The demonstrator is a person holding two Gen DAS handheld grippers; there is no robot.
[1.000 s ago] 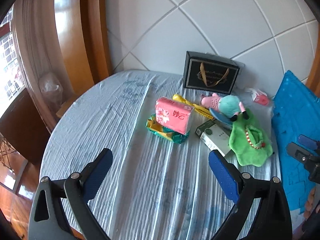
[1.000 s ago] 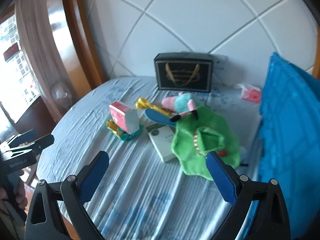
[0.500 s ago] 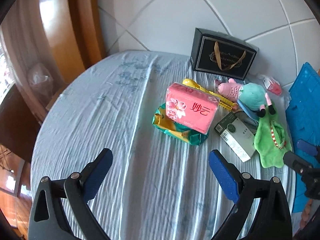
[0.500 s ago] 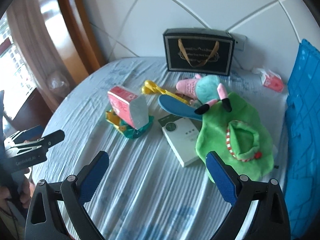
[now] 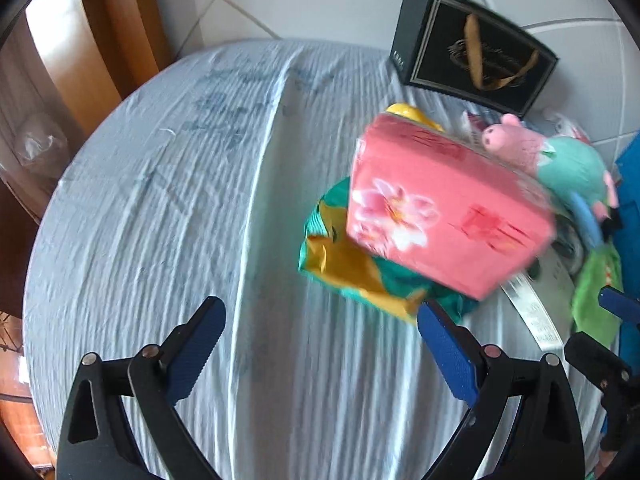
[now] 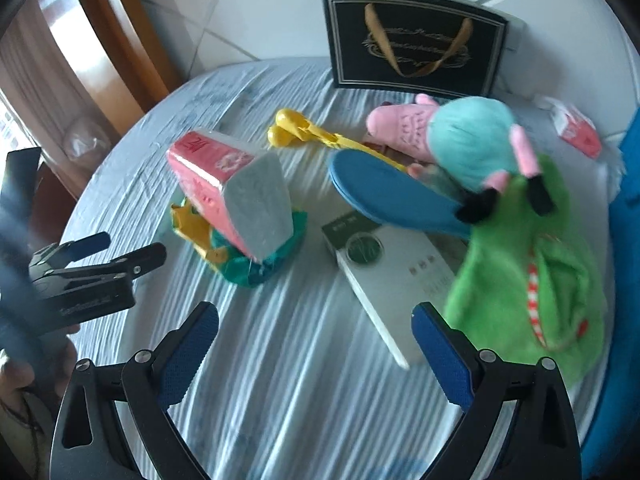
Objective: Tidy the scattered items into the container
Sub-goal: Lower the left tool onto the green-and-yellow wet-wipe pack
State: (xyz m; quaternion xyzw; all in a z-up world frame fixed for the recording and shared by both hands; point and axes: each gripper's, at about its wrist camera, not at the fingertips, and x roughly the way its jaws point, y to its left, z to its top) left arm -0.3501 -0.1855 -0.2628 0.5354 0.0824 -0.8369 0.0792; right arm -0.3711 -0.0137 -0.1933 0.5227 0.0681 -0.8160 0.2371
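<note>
Pink plastic wraps the rectangular tissue pack [image 5: 448, 212], which lies tilted on top of a crumpled green and yellow foil snack bag [image 5: 360, 268] near the middle of the round table [image 5: 160, 200] with its pale blue ribbed cloth. Just to its right lie a flat white and dark green carton [image 6: 384, 272], a blue shoe insole [image 6: 384, 192], a yellow plastic toy [image 6: 304, 132] and a pink pig plush in a teal dress [image 6: 452, 136], whose legs rest on a green plush puppet [image 6: 532, 276]. Behind them, against the white tiled wall, stands a black paper gift bag with gold ribbon handles [image 6: 416, 40]. A small pink packet [image 6: 576, 128] lies near the blue cushion [image 6: 628, 240] at the right edge. The left gripper [image 5: 320, 352] hovers just short of the snack bag, fingers spread wide and empty. The right gripper [image 6: 316, 352] hovers before the carton, fingers likewise wide apart and holding nothing.
</note>
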